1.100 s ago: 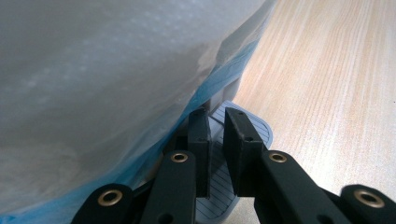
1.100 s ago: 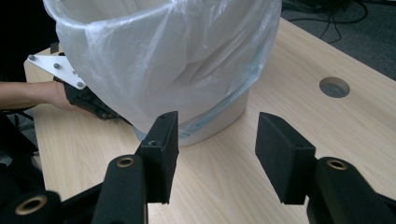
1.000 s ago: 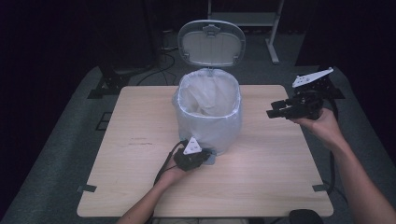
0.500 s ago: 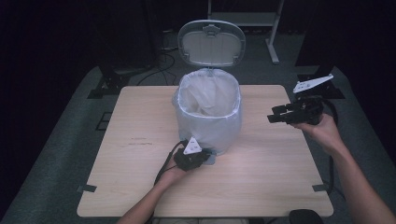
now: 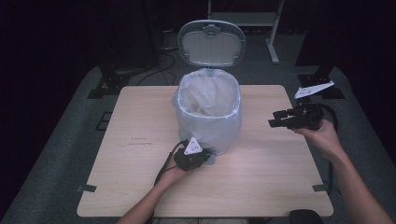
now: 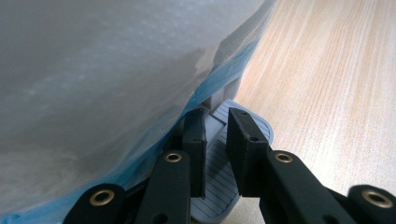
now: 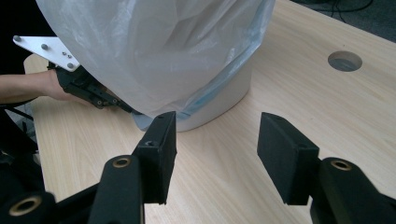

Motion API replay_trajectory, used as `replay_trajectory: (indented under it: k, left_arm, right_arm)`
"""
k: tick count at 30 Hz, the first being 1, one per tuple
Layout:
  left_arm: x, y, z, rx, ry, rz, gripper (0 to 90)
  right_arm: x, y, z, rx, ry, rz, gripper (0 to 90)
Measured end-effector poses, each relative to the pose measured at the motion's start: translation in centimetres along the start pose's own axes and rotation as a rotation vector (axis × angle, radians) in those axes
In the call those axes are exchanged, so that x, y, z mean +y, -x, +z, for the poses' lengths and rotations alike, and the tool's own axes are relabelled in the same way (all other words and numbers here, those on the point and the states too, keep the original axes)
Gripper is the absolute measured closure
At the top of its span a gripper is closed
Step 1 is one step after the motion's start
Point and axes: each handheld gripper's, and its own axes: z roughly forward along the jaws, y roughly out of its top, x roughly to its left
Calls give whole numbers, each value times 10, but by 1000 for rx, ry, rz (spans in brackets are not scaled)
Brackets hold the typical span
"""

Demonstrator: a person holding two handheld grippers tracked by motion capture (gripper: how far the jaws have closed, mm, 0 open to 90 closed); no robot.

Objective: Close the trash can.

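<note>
Left gripper on bin pedal; right gripper well clear.

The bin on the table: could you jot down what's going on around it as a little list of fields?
bin: grey pedal bin, standing on the wooden table
lid: lid up
liner: white plastic bag folded over the rim
pedal: pedal under the left claw, jaws nearly shut
right claw: right claw open, holding nothing, off to the bin's right
</note>
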Motion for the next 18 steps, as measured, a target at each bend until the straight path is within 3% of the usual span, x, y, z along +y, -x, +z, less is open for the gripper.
replay_trajectory:
  k: [7,8,12,18]
  left_arm:
    - [1,3,-4,-7,-13,4,740]
    - [1,4,-8,-10,-23,18,736]
    - [0,9,-27,-31,49,-16,717]
    - [-13,3,-54,-18,58,-39,688]
  right_arm:
    - [-10,2,5,11,5,21,454]
    - [-12,2,6,13,6,25,452]
    - [-20,3,9,14,7,36,447]
    - [-34,5,11,13,21,59,439]
